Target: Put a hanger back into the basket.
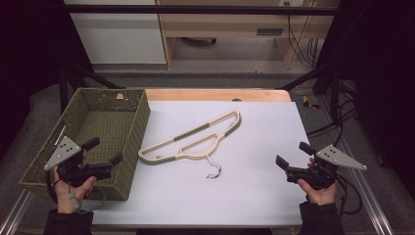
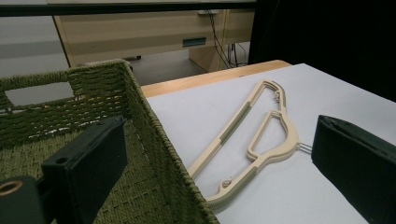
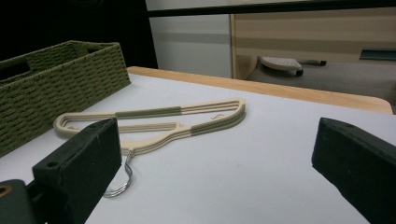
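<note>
1. A grey floor runs beyond the far edge of the table.
2. Light wooden furniture stands at the far side, with a small dark handle on its front (a drawer, by the look of it).
3. A pale white panel sits to the far left of it.
4. A black bar crosses the top of the high view.
5. Dark cables hang at the far right; both sides fall into darkness.

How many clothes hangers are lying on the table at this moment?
1 visible: the beige plastic hanger with a metal hook lies flat on the white table, beside the green woven basket. Edges look layered, so more may be stacked.
</note>
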Available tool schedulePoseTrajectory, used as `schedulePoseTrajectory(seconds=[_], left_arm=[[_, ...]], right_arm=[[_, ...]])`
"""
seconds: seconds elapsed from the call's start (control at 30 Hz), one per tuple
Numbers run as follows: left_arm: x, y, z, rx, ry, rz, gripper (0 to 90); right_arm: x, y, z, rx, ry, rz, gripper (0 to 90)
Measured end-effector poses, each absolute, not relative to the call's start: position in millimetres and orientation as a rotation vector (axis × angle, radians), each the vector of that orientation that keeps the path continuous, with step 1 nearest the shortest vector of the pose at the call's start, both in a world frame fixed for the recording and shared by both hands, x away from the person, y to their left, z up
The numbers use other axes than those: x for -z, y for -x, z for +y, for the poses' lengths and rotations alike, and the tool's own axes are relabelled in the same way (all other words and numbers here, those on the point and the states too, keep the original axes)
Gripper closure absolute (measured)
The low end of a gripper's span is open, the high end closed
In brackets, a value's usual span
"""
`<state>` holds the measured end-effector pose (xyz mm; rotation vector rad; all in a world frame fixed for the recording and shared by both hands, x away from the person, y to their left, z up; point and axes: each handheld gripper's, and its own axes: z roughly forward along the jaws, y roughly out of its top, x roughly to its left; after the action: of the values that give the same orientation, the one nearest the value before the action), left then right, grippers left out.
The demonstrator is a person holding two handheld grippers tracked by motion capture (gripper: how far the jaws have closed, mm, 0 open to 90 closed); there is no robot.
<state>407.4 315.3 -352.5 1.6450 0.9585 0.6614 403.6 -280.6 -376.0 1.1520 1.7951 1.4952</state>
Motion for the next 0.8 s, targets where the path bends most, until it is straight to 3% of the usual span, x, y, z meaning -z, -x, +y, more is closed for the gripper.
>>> schedulePoseTrajectory(seconds=[0.8], left_arm=[[353.3,-407.1,316.8,-0.658,-1.65,0.939,3.5]], right_arm=[[367.3,-417.3,-223.6,-1.477,-1.127,1.896,6.1]])
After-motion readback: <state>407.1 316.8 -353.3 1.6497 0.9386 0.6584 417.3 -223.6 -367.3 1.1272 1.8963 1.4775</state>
